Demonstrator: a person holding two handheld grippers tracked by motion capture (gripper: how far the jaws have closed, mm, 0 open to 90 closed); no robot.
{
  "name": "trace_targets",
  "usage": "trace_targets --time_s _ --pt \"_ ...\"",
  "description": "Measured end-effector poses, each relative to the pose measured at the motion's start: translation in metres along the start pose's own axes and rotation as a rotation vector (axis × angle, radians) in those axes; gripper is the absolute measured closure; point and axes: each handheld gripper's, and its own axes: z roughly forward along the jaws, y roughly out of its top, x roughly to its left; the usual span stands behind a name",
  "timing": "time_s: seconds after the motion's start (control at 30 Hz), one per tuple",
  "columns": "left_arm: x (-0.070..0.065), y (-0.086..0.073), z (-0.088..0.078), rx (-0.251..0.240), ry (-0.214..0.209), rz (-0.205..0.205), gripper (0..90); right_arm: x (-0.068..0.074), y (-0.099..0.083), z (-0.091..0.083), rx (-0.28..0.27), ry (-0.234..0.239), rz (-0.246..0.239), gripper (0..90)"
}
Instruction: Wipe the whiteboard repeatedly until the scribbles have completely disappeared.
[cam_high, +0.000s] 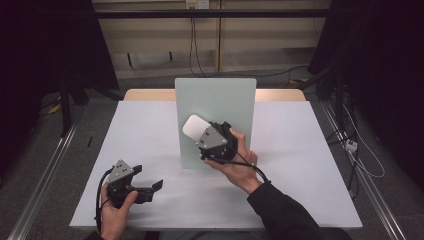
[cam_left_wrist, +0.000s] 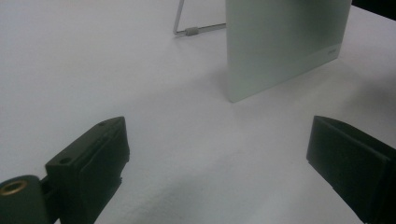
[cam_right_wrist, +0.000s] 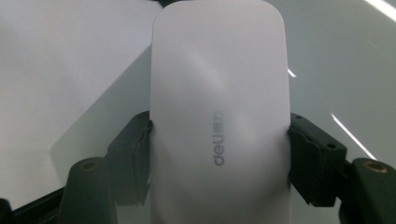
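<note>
Clamped across its width in my right gripper (cam_right_wrist: 219, 154), long axis pointing away, a white eraser (cam_right_wrist: 219, 93) hovers before the upright grey board (cam_high: 215, 100). Left gripper (cam_high: 150, 187) waits wide, farther off.

The room is dim around its edges, with black curtains left and right swallowing detail, while the bench (cam_high: 150, 130) sits evenly lit from above. Shadows are soft: a faint one spreads on the bench at the near side of the upright board (cam_high: 215, 100). In the right gripper view the white eraser (cam_right_wrist: 219, 107) is bright and slightly washed out, its printed lettering soft, and thin streaks of glare cross the board at right. In the left gripper view the near black jaws are blurred and the board's face shows a pale sheen.
</note>
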Motion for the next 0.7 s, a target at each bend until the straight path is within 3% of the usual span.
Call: trace_targets --time_s 0.13,0.3,0.63,0.7 --pt "0.000 0.000 0.000 -0.002 0.001 0.000 5.6 -0.018 0.000 -0.009 -0.017 -0.057 0.034 31.5" --pt "0.000 0.000 0.000 -0.001 -0.002 0.003 5.6 -0.023 -0.005 -0.014 -0.014 -0.071 0.052 31.6" --pt "0.003 -0.002 0.000 -0.004 0.001 -0.023 5.6 -0.015 -0.019 -0.019 -0.031 0.012 0.100 31.6" --pt "0.003 -0.001 0.000 -0.004 0.003 -0.022 5.6 -0.015 -0.022 -0.021 -0.042 0.040 0.136 31.6"
